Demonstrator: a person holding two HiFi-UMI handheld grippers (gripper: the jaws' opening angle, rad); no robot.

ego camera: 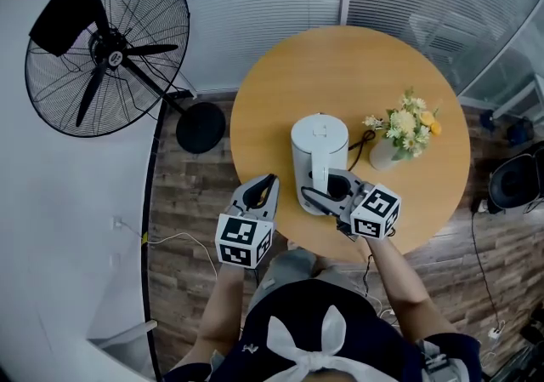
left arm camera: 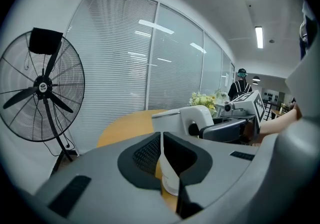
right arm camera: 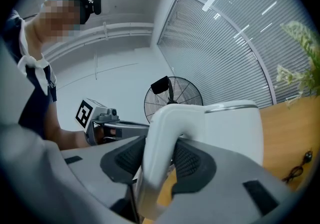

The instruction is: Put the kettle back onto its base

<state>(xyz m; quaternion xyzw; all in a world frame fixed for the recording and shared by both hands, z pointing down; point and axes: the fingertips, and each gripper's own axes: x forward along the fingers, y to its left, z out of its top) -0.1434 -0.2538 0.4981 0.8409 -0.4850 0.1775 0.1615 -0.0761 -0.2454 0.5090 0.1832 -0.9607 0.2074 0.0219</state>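
**Kettle gripped by its handle near the table's front edge**

From the head view, the round table [ego camera: 255, 91] has broad open wood across its far half. The white kettle [ego camera: 319, 146] stands close to the near edge with its lid closed. I cannot tell whether a base sits under it. The right gripper [ego camera: 331, 191] reaches in over that edge to the kettle's handle [ego camera: 321, 174]. The left gripper [ego camera: 269, 180] hangs just outside the near-left rim, apart from the kettle. A vase [ego camera: 384, 153] with flowers [ego camera: 406, 123] in it stands near the right edge, and a dark cord [ego camera: 364, 140] lies between it and the kettle. A big fan [ego camera: 106, 48] stands on the floor [ego camera: 191, 202], well to the left.

In the left gripper view, its jaws are drawn together with nothing in them. The kettle shows only through the slit between them.

In the right gripper view, both pads [right arm camera: 187, 160] press on the handle, holding the jaws fairly wide apart. The table's edge runs just under the jaws.
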